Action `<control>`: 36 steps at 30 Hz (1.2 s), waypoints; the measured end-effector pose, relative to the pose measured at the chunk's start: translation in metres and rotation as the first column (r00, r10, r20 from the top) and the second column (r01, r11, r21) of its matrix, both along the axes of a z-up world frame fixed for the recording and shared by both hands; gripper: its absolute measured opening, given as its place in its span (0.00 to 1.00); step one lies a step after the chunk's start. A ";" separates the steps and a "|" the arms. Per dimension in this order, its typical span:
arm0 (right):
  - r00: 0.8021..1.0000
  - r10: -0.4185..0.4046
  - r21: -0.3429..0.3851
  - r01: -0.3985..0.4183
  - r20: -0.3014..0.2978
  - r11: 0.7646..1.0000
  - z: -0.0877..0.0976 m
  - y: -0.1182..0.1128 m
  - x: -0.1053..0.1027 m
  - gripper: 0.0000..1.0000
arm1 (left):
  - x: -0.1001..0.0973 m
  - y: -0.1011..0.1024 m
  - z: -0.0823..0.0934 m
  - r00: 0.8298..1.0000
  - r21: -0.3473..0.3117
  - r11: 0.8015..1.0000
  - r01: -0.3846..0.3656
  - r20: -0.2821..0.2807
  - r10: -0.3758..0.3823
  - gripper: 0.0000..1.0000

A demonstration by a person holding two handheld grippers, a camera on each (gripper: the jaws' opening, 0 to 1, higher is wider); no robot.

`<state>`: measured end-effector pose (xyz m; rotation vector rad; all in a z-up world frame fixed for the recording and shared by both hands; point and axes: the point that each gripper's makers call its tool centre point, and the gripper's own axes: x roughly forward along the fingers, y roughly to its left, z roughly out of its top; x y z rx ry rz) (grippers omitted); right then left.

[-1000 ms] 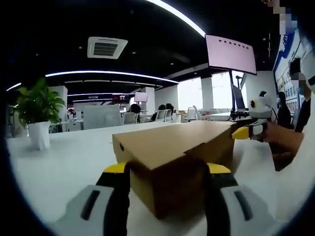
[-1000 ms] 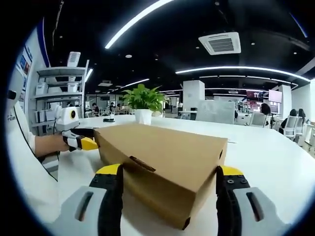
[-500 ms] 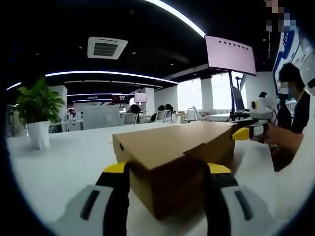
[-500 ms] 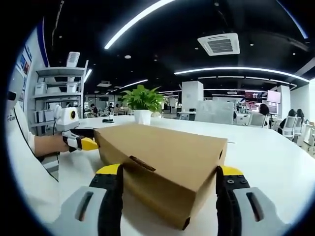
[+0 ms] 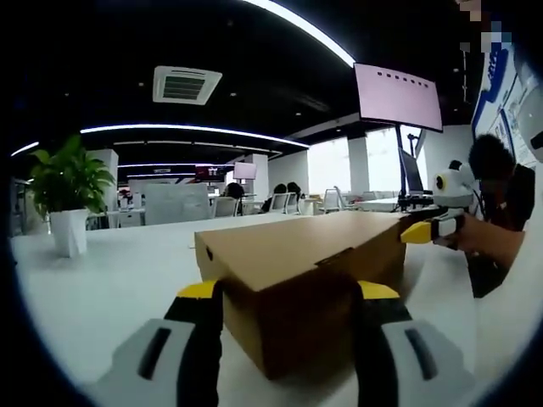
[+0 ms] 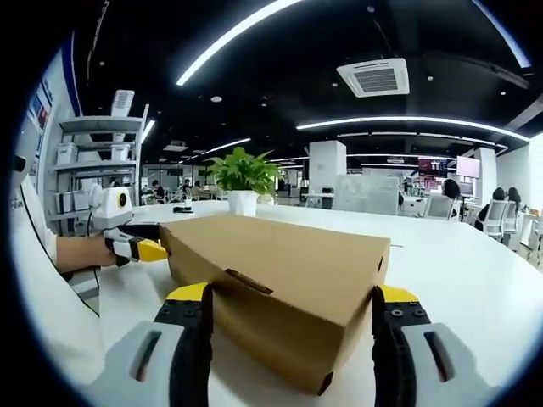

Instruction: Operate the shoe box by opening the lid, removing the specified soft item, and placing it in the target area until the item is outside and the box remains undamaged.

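Observation:
A closed brown cardboard shoe box lies on the white table, its lid down with a small tab on the front edge. My left gripper is open and straddles one end of the box, a jaw at each side. My right gripper is open and straddles the other end in the same way. The right gripper's yellow tip, held by a hand, shows at the box's far corner in the left gripper view. The left gripper shows likewise in the right gripper view. The box's contents are hidden.
A potted plant in a white pot stands on the table beyond the box, also seen as the plant in the right gripper view. A screen on a stand and shelving stand further off. People sit in the background.
Both views have shifted very slightly. The box and both grippers keep the same places relative to each other. A person at the right of the left gripper view has moved.

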<state>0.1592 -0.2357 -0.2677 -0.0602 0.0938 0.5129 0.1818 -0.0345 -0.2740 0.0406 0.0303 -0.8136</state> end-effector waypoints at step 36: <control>0.996 0.081 -0.011 -0.082 -0.023 0.997 -0.001 -0.016 -0.009 0.71 | -0.008 0.017 0.009 0.999 0.029 0.999 -0.041 -0.018 0.042 0.69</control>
